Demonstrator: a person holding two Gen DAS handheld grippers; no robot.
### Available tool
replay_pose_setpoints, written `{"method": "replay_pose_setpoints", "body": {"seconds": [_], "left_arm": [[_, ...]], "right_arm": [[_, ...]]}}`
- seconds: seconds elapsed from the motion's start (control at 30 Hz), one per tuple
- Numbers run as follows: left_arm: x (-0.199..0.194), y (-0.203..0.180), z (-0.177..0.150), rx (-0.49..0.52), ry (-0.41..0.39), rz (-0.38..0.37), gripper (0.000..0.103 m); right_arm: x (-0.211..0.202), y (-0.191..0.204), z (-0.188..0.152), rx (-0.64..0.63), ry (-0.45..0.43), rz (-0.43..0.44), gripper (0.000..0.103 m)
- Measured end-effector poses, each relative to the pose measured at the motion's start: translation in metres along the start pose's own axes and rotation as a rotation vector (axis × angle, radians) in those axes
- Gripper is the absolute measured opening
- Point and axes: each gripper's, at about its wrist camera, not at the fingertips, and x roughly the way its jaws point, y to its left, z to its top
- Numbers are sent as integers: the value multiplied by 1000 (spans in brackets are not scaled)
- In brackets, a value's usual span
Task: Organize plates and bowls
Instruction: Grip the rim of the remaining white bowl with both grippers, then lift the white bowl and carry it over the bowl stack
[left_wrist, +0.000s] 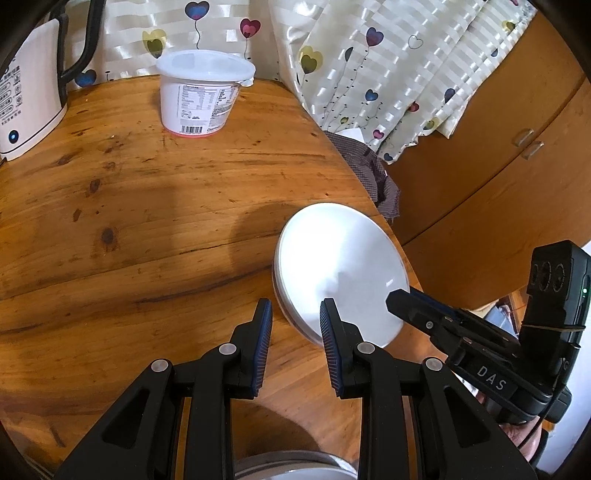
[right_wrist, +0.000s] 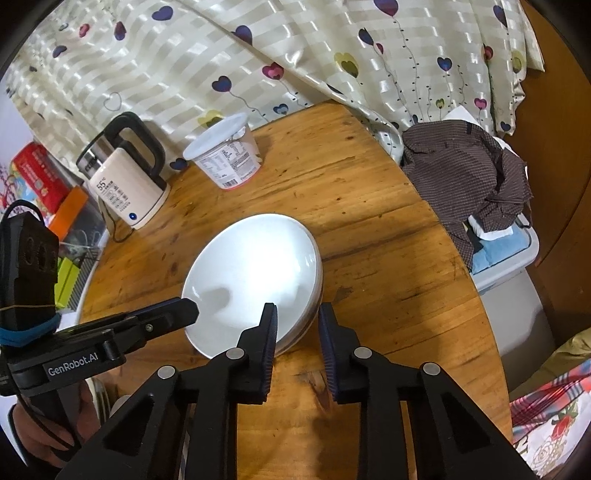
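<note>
A stack of white plates (left_wrist: 340, 266) sits near the right edge of the round wooden table (left_wrist: 147, 206); it also shows in the right wrist view (right_wrist: 251, 277). My left gripper (left_wrist: 295, 314) is open, its fingers straddling the stack's near rim without gripping. My right gripper (right_wrist: 297, 317) is open too, its fingers either side of the stack's opposite rim; it shows in the left wrist view (left_wrist: 397, 297) at the plates' right edge. Another white dish rim (left_wrist: 291, 469) shows under my left gripper.
A white lidded tub (left_wrist: 201, 98) and an electric kettle (left_wrist: 29, 92) stand at the table's far side. A heart-patterned curtain (left_wrist: 388, 74) hangs behind. A brown shirt (right_wrist: 472, 177) lies on a bin beside the table. A wooden cabinet (left_wrist: 498, 184) is at right.
</note>
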Motion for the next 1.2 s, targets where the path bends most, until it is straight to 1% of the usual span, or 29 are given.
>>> {"method": "replay_pose_setpoints", "body": {"seconds": [0.17, 0.37, 0.83, 1.2], "left_arm": [[4, -2, 0, 15, -2, -9, 28], [2, -3, -1, 22, -8, 2, 28], [-12, -6, -9, 31, -30, 19, 28], [-26, -7, -15, 28, -51, 17, 28]], "right_arm": [[1, 0, 0, -8, -2, -3, 21], [2, 1, 1, -17, 0, -10, 21], [-12, 14, -3, -37, -25, -5, 21], [-21, 25, -11, -43, -33, -1, 21]]}}
